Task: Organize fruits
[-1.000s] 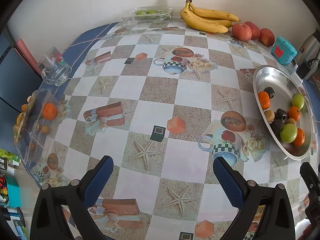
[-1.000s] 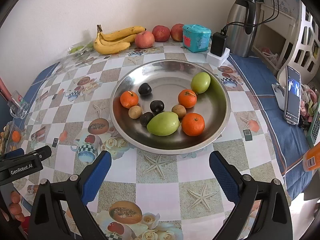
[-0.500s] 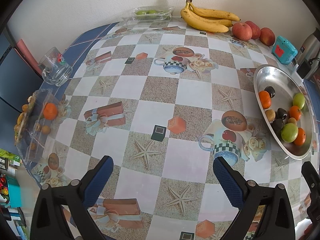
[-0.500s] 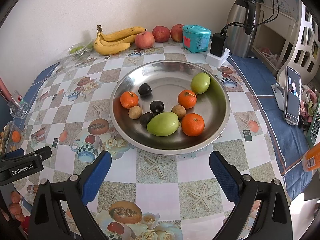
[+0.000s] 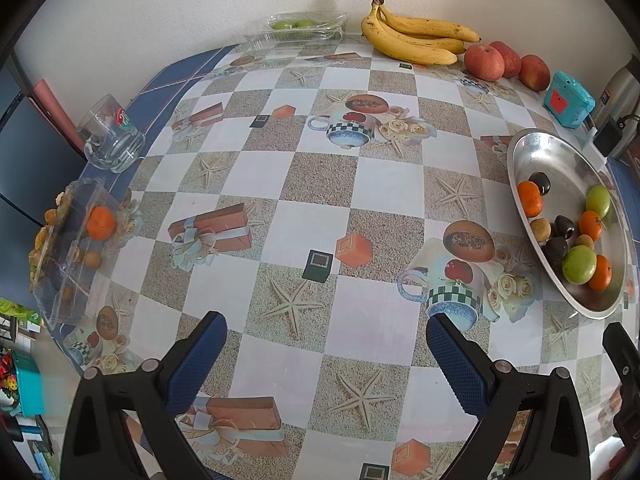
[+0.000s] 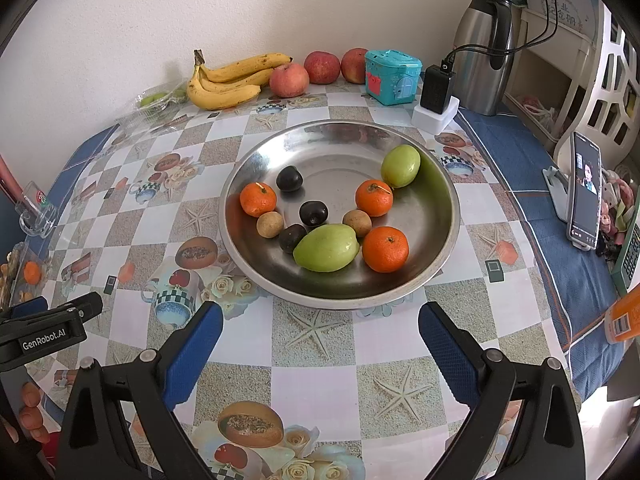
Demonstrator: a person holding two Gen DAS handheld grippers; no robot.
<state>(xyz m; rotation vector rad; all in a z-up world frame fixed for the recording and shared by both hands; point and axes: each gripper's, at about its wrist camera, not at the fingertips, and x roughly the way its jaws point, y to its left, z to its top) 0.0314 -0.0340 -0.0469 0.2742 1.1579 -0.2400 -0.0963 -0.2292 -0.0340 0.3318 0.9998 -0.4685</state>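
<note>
Steel bowl [image 6: 436, 196] near the table's right edge, holding three tangerines [image 6: 385, 249], two green fruits [image 6: 326, 248], three dark plums [image 6: 313, 213], two small brown fruits [image 6: 270, 224]. Clear tray [image 5: 66, 256] with one tangerine [image 5: 100, 222] at left edge. Bananas [image 5: 412, 38], apples [image 5: 484, 63] along far edge. Left gripper [image 5: 326, 340] and right gripper [image 6: 320, 326] spread wide, empty, above open tablecloth [image 5: 312, 184].

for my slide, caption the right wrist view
Open right gripper poised before a steel bowl of tangerines, green mangoes and dark plums; bananas by the wall.
</note>
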